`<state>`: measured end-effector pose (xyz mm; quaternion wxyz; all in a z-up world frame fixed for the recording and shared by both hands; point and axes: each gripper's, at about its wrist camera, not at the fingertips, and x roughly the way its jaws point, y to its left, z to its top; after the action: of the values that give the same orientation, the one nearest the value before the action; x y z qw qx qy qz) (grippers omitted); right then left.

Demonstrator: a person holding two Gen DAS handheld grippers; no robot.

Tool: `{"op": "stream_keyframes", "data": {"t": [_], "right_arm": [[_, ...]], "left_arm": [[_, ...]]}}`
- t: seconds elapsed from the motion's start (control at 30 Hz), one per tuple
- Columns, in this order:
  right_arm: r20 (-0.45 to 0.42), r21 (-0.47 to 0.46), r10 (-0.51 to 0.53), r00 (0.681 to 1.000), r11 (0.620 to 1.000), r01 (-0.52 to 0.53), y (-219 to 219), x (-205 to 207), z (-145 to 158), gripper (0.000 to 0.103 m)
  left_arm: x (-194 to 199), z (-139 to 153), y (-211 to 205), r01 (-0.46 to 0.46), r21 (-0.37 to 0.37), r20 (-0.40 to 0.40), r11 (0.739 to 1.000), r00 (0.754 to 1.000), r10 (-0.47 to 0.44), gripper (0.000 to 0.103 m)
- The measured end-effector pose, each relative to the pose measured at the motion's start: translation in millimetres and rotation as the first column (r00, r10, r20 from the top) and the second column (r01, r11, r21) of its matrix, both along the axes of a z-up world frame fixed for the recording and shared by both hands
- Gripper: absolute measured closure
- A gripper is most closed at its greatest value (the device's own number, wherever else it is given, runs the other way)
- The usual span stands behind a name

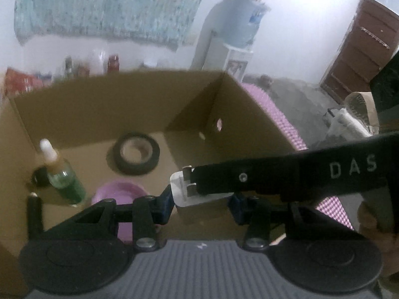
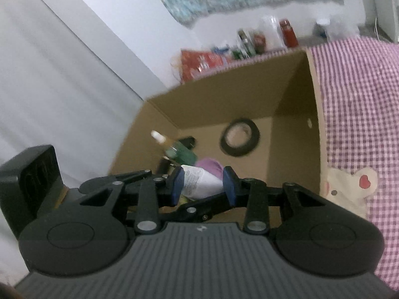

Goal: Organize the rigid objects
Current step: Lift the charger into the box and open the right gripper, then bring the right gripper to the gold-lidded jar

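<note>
A white plug adapter (image 1: 183, 191) with metal prongs hangs over the open cardboard box (image 1: 99, 104). My left gripper (image 1: 201, 204) is shut on it, with a blue pad against each side. My right gripper (image 2: 203, 186) also grips the adapter (image 2: 203, 182) between its blue pads; one of its black fingers (image 1: 274, 174) crosses the left wrist view from the right. Inside the box lie a black tape roll (image 1: 136, 153), a green dropper bottle (image 1: 63, 174), a pink bowl (image 1: 117, 191) and a small black item (image 1: 40, 177).
The box (image 2: 294, 134) stands on a pink checked cloth (image 2: 354, 104). Bottles and red packets (image 2: 224, 54) line the wall behind it. A water dispenser (image 1: 237, 37) and a wooden drawer unit (image 1: 361, 49) stand at the right; a white wall (image 2: 49, 74) is on the left.
</note>
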<state>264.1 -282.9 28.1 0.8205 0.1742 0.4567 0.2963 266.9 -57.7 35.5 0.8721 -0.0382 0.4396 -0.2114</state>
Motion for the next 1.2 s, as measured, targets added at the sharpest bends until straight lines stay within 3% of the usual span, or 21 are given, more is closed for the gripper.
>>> {"op": "stream_keyframes", "data": {"t": [0.27,0.33,0.43,0.6,0.87,1.07,1.2], "right_arm": [[0.0,-0.088,0.066,0.998,0.994,-0.066,22,6,-13,0.071],[-0.005,-0.087,0.076,0.997,0.993,-0.076,25,9,-16,0.07],[-0.003,-0.095,0.08,0.997,0.992,-0.08,27,9,-18,0.07],[0.012,-0.081,0.066,0.998,0.995,-0.065,25,10,-17,0.07],[0.133,0.019,-0.008,0.991,1.0,0.006,-10,-28,20,0.068],[0.2,0.163,-0.109,0.974,0.984,0.077,-54,-89,44,0.062],[0.179,0.23,-0.152,0.972,0.967,0.109,-74,-128,36,0.059]], "left_arm": [[11,-14,4,-0.007,-0.018,-0.064,1.0,0.998,0.006,0.059],[12,-15,3,-0.007,-0.02,-0.067,1.0,0.998,0.005,0.059],[13,-16,1,0.0,-0.032,-0.07,0.999,0.998,-0.003,0.069],[9,-10,2,-0.01,-0.039,-0.037,0.999,0.999,0.009,0.068],[-34,27,14,-0.004,-0.04,0.091,0.999,0.996,0.008,0.034],[-100,55,31,0.039,-0.051,0.193,0.998,0.981,-0.028,0.019],[-140,56,45,0.045,-0.054,0.198,0.997,0.98,-0.034,0.015]]}}
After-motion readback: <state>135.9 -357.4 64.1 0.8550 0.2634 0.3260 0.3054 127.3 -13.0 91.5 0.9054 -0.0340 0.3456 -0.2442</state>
